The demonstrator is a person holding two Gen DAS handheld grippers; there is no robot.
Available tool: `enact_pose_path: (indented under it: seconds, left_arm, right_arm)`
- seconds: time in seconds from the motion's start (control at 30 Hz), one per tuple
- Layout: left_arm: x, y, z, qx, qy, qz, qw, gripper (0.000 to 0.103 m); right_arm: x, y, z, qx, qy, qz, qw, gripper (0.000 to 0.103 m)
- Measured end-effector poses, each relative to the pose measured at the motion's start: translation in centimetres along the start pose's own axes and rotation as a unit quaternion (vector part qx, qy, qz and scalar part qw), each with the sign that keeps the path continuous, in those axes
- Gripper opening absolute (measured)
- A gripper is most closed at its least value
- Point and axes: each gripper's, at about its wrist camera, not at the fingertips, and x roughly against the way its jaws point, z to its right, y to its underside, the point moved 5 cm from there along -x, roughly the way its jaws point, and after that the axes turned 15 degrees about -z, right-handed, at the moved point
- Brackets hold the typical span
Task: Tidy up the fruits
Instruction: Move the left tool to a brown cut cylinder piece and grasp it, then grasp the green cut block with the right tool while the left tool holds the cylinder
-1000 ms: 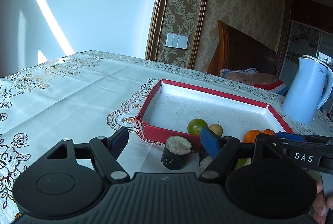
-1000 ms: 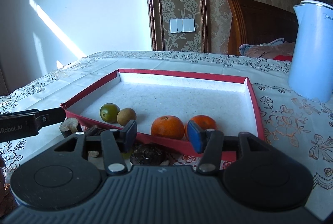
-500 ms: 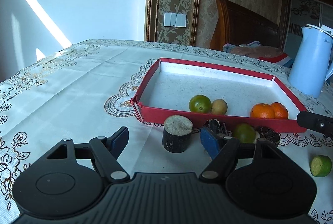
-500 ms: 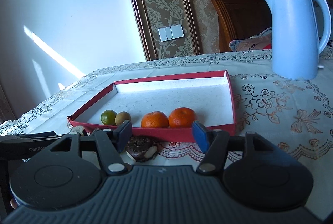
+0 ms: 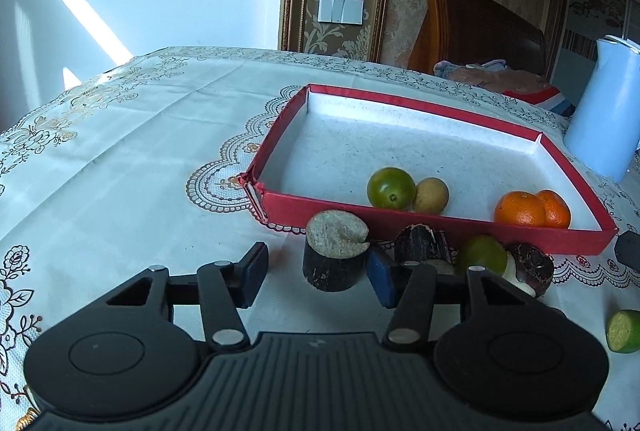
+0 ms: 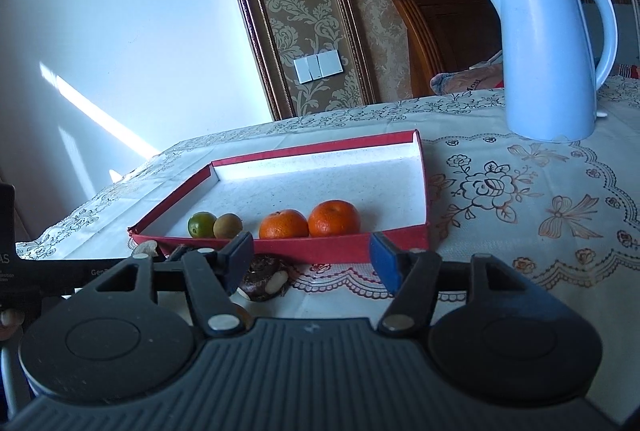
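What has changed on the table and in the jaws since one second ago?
The left gripper has come closer to the dark sugarcane piece, which now sits between its closing jaws. The right gripper has opened wider, holding nothing. The four fruits in the red tray stayed put.

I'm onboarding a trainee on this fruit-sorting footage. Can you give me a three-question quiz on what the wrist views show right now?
1. True or false: both oranges lie inside the red tray.
2. Multiple choice: what stands between the left gripper's closing jaws?
A. a kettle
B. a dark cut stub with a pale top
C. an orange
3. Fill in: the blue kettle stands ____ the tray.

Key:
1. True; they sit side by side near the front wall.
2. B; the dark stub stands on the tablecloth, and the pads do not yet press it.
3. Outside, on the tablecloth beyond the tray's far corner.
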Motion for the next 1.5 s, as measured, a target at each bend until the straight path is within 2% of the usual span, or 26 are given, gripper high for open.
enact_pose_path:
  seconds: [0.2, 0.27, 0.33, 0.57, 0.73, 1.0, 1.07, 1.23, 1.5]
  left_arm:
    - [-0.8, -0.9, 0.6, -0.005, 0.0, -0.008, 1.0, 0.053]
    - [-1.1, -1.0, 1.0, -0.013, -0.003, -0.009, 0.9999, 0.045]
    - [-1.2, -1.0, 1.3, -0.019, -0.011, -0.009, 0.9997, 0.042]
    - [-1.0, -0.9, 0.8, -0.004, -0.001, -0.003, 1.0, 0.032]
    - [-1.0, -0.9, 0.9, -0.006, -0.005, -0.001, 1.0, 0.032]
    - [-1.0, -0.8, 1.1, -0.013, -0.013, -0.001, 0.9998, 0.032]
    - [-1.0, -0.8, 1.1, -0.013, -0.012, -0.001, 0.9998, 0.031]
    - [-1.0, -0.8, 1.2, -0.014, -0.015, 0.0, 0.9998, 0.031]
    - [-0.9, -0.8, 1.2, -0.016, -0.017, 0.0, 0.9997, 0.031]
  right_arm:
    - [0.5, 0.4, 0.8, -0.013, 0.002, -0.002, 1.0, 0.062]
    - [0.5, 0.6, 1.1, -0.016, 0.005, -0.008, 1.0, 0.062]
    - [0.8, 0.9, 1.4, -0.018, 0.005, -0.014, 1.0, 0.062]
    - [2.8, 2.8, 2.5, 0.002, 0.007, -0.039, 0.999, 0.062]
    - [3.3, 3.5, 2.4, 0.021, 0.014, -0.054, 0.998, 0.061]
    - [1.4, 3.7, 0.8, 0.032, 0.034, -0.094, 0.994, 0.058]
    - [0.9, 3.8, 0.6, 0.031, 0.035, -0.104, 0.993, 0.046]
    - [0.5, 3.9, 0.8, 0.022, 0.051, -0.108, 0.993, 0.032]
    - [0.6, 3.9, 0.7, 0.024, 0.057, -0.101, 0.993, 0.029]
